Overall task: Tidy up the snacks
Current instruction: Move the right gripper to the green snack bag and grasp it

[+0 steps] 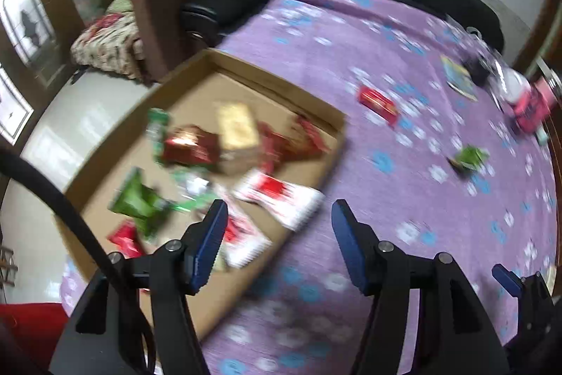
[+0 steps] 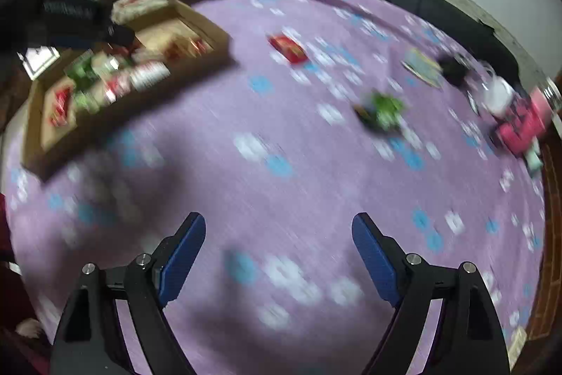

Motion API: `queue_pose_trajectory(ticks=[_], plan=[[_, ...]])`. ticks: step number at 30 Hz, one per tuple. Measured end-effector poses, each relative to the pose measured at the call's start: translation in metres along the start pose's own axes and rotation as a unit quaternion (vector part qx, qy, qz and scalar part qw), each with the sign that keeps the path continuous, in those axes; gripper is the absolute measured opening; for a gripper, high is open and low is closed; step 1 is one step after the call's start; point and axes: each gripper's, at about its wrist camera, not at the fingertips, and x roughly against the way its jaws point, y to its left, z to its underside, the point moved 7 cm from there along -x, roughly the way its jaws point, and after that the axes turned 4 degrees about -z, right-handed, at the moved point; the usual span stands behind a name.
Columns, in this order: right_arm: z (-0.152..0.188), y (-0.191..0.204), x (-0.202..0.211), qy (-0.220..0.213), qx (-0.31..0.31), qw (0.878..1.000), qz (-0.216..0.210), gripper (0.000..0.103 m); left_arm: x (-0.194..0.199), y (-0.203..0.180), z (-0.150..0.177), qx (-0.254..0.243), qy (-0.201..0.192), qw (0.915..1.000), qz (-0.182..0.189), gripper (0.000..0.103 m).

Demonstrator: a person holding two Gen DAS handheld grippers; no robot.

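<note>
Snacks fill the shallow brown cardboard tray (image 1: 309, 115) that we see ahead and to the left of our left gripper (image 1: 277, 217), whose blue fingers stand wide apart and hold nothing. Its left fingertip overlaps a red-and-white flat packet (image 1: 281, 196) lying at the tray's near edge, long axis running from the claw's near left to its far right. Ahead and to the right of this claw, well apart from it, a small red rectangular box (image 1: 377, 103) rests on the purple floral tablecloth (image 1: 351, 59), long axis slanting from far left to near right. Further right lies a crumpled green packet (image 1: 469, 159); blur hides which way it points.

Our right gripper (image 2: 279, 234) is likewise spread wide and empty above the cloth. From it, the red box (image 2: 288, 49) sits straight ahead, the green packet (image 2: 383, 111) ahead-right, the tray (image 2: 217, 34) far left.
</note>
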Motion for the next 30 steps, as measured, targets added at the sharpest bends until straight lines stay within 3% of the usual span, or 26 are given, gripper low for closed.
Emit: queue_pose_trajectory(ticks=[2,8,11,13,19,30], plan=[[0.010,-0.015,0.002,-0.003,-0.010,1.000,0.007,0.085,-0.001,-0.022,0.007,-0.022,0.004,0.9997,0.000,0.063],[-0.007,-0.067,0.019,-0.043,-0.026,0.992,0.120,0.085,-0.003,-0.061,0.020,-0.062,0.012,0.9980,0.001,0.063],[-0.038,-0.089,0.013,-0.057,-0.056,0.994,0.067,0.085,-0.006,-0.067,0.020,-0.063,0.016,0.9979,0.000,0.063],[-0.061,-0.103,-0.001,-0.054,-0.063,0.994,0.068,0.086,-0.007,-0.068,0.016,-0.057,0.017,0.9982,0.000,0.063],[-0.086,-0.119,-0.047,-0.040,-0.103,0.994,-0.003,0.086,-0.004,-0.060,0.010,-0.031,0.018,0.9993,0.008,0.063],[-0.101,-0.109,-0.084,-0.028,-0.105,0.994,-0.017,0.085,-0.007,-0.056,0.007,-0.024,0.026,0.9993,0.014,0.063]])
